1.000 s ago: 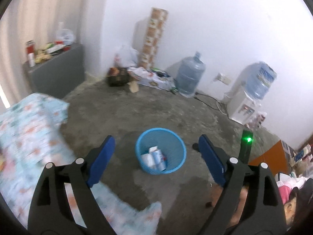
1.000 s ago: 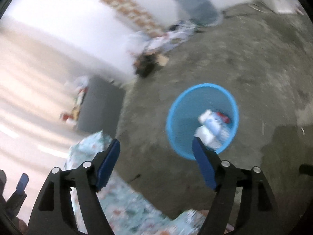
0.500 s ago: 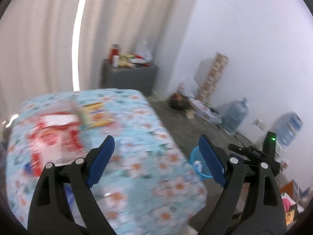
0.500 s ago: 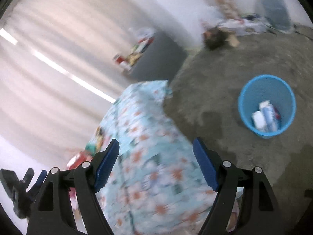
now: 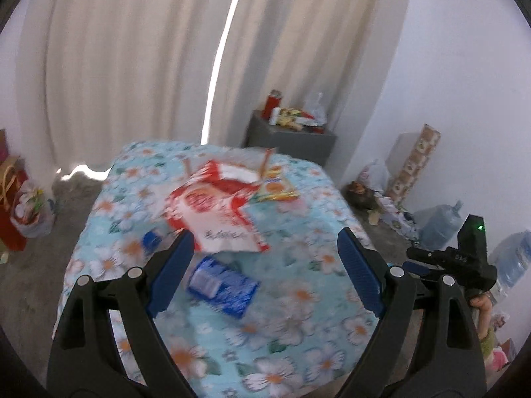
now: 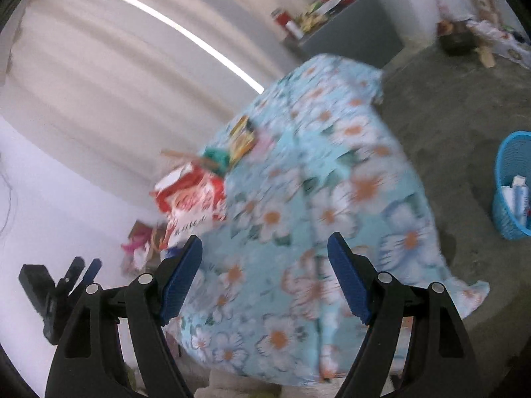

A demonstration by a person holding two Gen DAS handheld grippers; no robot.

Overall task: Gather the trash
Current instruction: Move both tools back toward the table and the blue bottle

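My left gripper [image 5: 265, 258] is open and empty above a table with a blue floral cloth [image 5: 298, 325]. On the cloth lie a red and white bag [image 5: 212, 212], a blue wrapper [image 5: 222, 285], a small blue piece [image 5: 152, 240] and a yellow wrapper [image 5: 273, 189]. My right gripper [image 6: 265, 262] is open and empty, above the cloth's near side [image 6: 298, 248]; the red and white bag [image 6: 189, 199] lies to its left. The blue trash basket [image 6: 512, 185] stands on the floor at the right, with trash inside.
A grey cabinet [image 5: 292, 139] with bottles and packets stands by the curtain. Water jugs [image 5: 438, 225] and boxes line the white wall. A red gift bag [image 5: 13, 205] sits on the floor at the left. The floor is bare concrete.
Both grippers swung away from the blue basket to the table. The left one now faces the trash on the cloth; both stay open.
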